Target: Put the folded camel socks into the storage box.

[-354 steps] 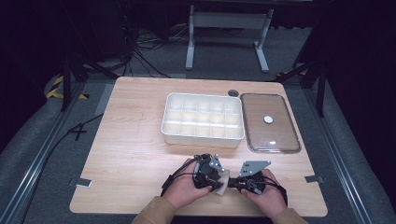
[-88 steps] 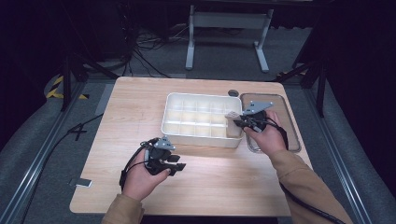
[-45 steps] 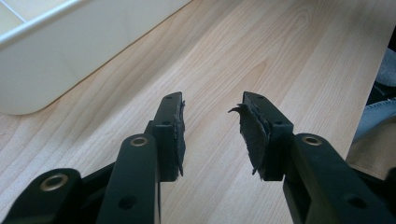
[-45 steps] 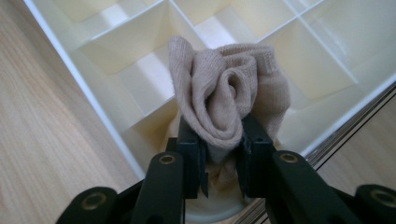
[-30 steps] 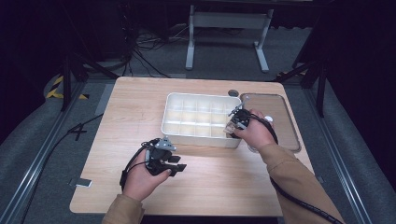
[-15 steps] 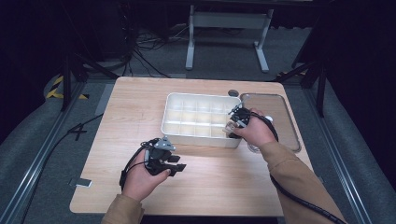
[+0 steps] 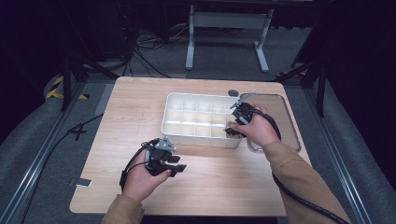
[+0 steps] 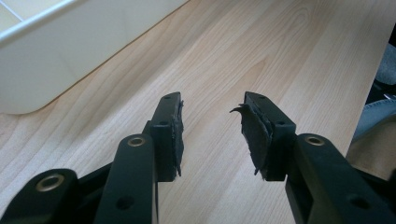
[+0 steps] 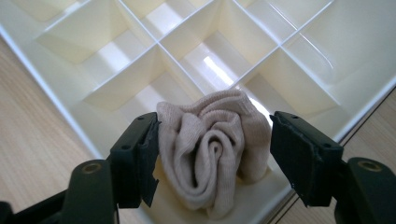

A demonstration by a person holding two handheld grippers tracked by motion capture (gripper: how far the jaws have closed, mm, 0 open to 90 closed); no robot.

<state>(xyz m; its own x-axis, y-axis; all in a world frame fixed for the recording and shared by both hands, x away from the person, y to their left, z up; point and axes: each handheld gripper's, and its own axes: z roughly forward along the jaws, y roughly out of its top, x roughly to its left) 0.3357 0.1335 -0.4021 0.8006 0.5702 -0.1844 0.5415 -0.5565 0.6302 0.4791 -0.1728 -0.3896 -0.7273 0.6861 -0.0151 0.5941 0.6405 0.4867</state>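
A pale wooden desk point(image 7: 210, 186) stands on grey carpet in a dark room. The right gripper point(image 9: 215, 154), jaws just opening, straddles a rolled beige sock point(image 9: 212, 140) in the divided tray point(image 7: 187, 130). The left gripper point(image 8: 212, 130) rests half open, empty.

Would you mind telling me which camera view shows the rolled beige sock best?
The right gripper view: the rolled beige sock sits close up between the right gripper jaws, which have just been opening, in a corner compartment of the white divided tray. In the high view the right hand hides nearly all of it. The left gripper view looks at the tabletop and the tray's outer wall.

sock's point(image 9: 212, 149) lower end hidden, tray point(image 9: 51, 88) cropped
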